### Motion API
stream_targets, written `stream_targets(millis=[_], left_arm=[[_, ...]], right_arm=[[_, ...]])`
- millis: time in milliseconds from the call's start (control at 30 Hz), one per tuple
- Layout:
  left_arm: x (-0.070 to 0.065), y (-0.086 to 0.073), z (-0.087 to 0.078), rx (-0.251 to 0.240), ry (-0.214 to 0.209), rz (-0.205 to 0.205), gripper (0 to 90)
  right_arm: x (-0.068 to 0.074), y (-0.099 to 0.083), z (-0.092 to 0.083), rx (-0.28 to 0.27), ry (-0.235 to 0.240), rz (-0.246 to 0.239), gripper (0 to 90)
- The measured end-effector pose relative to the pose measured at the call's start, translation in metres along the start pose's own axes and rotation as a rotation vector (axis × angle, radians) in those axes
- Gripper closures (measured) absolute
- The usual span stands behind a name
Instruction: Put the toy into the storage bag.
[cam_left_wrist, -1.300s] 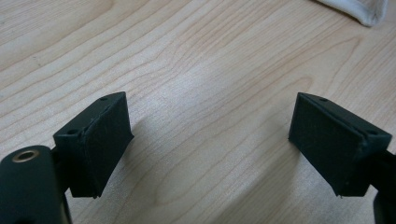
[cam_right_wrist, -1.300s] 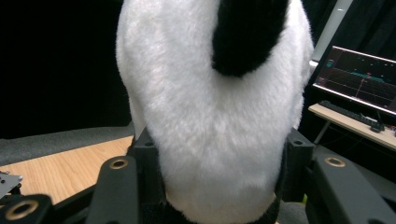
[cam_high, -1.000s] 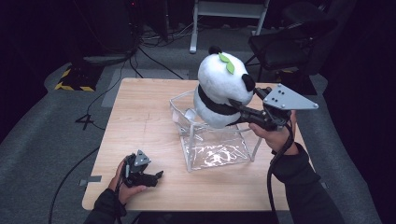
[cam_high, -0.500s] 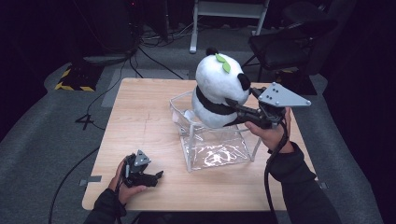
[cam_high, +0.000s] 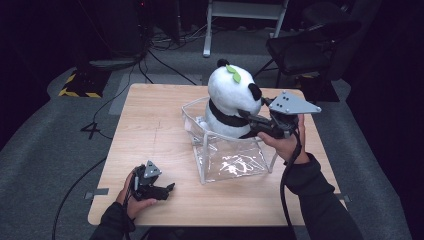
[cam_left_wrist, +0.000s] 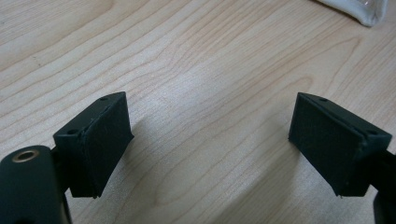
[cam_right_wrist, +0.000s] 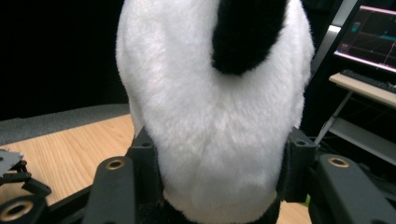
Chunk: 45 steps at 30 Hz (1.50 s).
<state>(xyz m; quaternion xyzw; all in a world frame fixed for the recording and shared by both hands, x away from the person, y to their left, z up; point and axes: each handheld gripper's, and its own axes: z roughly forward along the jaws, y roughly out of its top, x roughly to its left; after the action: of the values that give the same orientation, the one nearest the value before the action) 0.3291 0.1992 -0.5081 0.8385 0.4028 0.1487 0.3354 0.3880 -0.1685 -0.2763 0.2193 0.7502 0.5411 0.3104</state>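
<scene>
Left gripper (cam_high: 167, 188): sits low at the near left corner of the table (cam_high: 150, 125), held in the person's left hand (cam_high: 131, 196), well apart from the box.
Left gripper's jaws: stand wide apart; in the left gripper view the two black pads (cam_left_wrist: 100, 140) have bare wood between them and hold nothing.
Clear box (cam_high: 230, 157): a see-through plastic box with a white frame, near the middle of the table, open at the top; a corner of it shows at the top right of the left gripper view.
Toy panda (cam_high: 231, 102): a white and black soft toy with a green leaf on its head, upright, its lower body down inside the clear box, its head and shoulders above the rim.
Right gripper (cam_high: 250, 121): reaches in level from the right side of the box, held in the person's right hand (cam_high: 286, 142), with the grey three-cornered plate on top and the cable trailing down the sleeve.
Right gripper's jaws: one on each side of the toy panda, pads pressed into the white fur in the right gripper view; they have just been opening a little, with the toy between them.
Background: dark floor with cables, a chair behind the table on the right, a screen at the right edge of the right gripper view.
</scene>
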Motion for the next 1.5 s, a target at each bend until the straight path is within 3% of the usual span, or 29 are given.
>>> stream_targets(millis=[733, 1500], left_arm=[[0.000, 0.000, 0.000, 0.000, 0.000, 0.000, 13.2], [0.000, 0.000, 0.000, 0.000, 0.001, 0.001, 13.1]], right_arm=[[0.004, -0.028, 0.017, 0.143, 0.030, 0.012, 41.1], [0.003, -0.041, 0.028, 0.303, 0.071, 0.004, 34.8]])
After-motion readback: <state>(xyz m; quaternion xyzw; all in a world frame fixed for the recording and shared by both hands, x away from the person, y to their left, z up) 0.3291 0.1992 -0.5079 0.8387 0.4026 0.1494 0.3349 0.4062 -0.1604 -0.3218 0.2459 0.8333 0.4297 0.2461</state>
